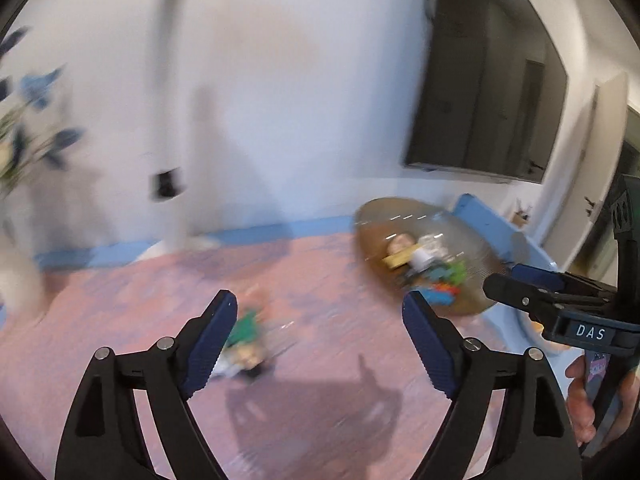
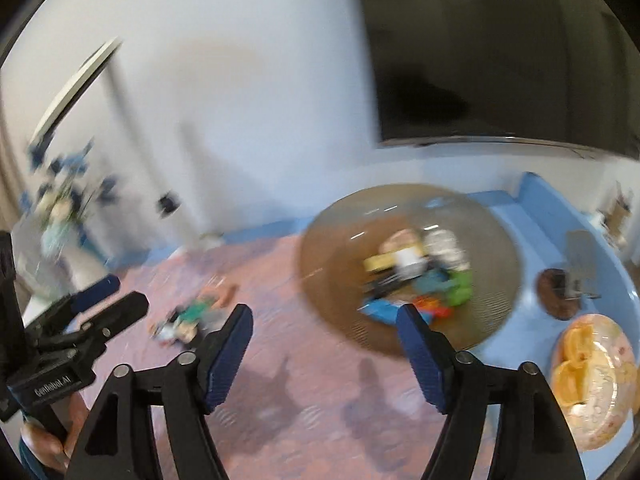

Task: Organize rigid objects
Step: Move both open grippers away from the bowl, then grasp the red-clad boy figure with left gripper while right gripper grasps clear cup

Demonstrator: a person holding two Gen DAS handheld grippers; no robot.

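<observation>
Toys are gathered in a brown bowl, with one small figure left out on the pink mat.

The brown bowl (image 2: 408, 268) holds a blurred heap of coloured toys (image 2: 420, 276) and sits at the far right edge of the pink mat (image 2: 304, 384). A green-clad toy figure (image 1: 244, 340) lies apart on the mat, just beside the left gripper (image 1: 316, 340). Both it and the right gripper (image 2: 324, 356) are held wide apart with nothing between the jaws. A plate of orange pieces (image 2: 592, 376) is seen to the right.

I see a little toy figure (image 1: 244, 340) in a green top lying flat on the pink mat. More small toys (image 2: 420, 276) sit piled in the round brown bowl (image 2: 332, 248) nearby.
</observation>
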